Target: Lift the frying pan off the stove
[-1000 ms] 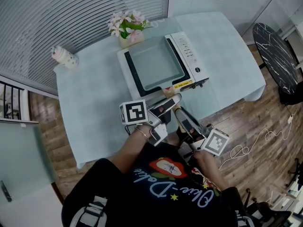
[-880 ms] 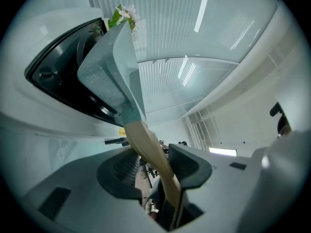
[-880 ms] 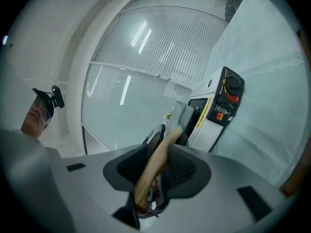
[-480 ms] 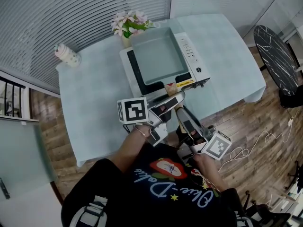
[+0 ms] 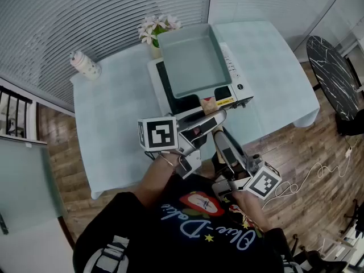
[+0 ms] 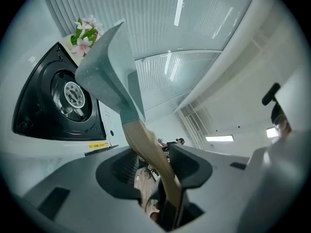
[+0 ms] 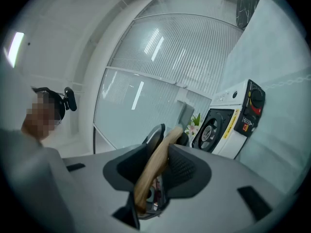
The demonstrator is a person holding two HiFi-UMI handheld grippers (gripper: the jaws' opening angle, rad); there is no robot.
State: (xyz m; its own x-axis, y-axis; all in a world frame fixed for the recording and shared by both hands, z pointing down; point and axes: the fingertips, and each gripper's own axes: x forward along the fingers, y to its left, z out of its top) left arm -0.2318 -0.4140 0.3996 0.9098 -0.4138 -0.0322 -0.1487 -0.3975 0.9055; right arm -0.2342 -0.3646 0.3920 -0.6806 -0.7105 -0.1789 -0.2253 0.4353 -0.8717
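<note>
Wood floor round table [image 5: 108,141] under pale cloth. Near its middle, stove [image 5: 236,78], near part of black top bare, burner in sight. Held clear above stove's far part: pan [image 5: 193,61], square, grey-green, empty. Wooden handle [image 5: 209,103] at pan's near edge. Clamped on that handle from the left by left tool [image 5: 215,117], jaws partly apart with the wood between. Clamped on it from nearer by right tool [image 5: 219,138], likewise closed on the wood. At table's far edge, flowers [image 5: 154,28]; far left, cup [image 5: 85,66].
</note>
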